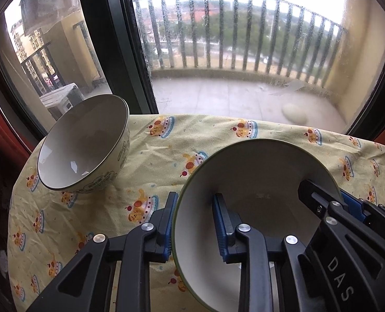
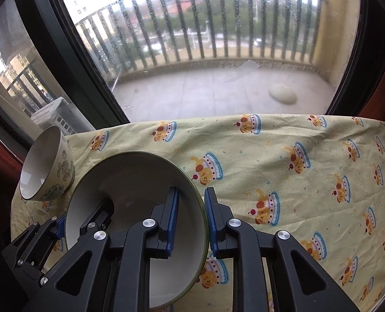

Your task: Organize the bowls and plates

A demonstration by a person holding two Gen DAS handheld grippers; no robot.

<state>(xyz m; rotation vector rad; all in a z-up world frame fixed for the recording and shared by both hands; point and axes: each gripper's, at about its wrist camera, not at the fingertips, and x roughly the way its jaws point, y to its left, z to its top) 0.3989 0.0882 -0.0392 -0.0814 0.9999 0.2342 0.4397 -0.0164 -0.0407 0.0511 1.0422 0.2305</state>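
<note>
A large white bowl with a green rim [image 1: 257, 171] [image 2: 130, 182] sits on the yellow cake-print tablecloth [image 1: 182, 140] [image 2: 283, 171]. My left gripper [image 1: 195, 226] is shut on its left rim, one blue pad outside and one inside. My right gripper [image 2: 191, 219] is shut on the opposite rim in the same way. Each gripper also shows in the other's view: the right gripper [image 1: 322, 200] at the bowl's right edge, the left gripper [image 2: 83, 223] at its left edge. A smaller white bowl with a green flower pattern [image 1: 83, 143] [image 2: 46, 163] stands apart at the far left of the table.
The table's far edge meets a big window [image 1: 244, 52] [image 2: 218, 52] onto a railed balcony. A dark window frame [image 1: 119, 39] rises behind the small bowl. Bare tablecloth spreads to the right of the large bowl [image 2: 322, 195].
</note>
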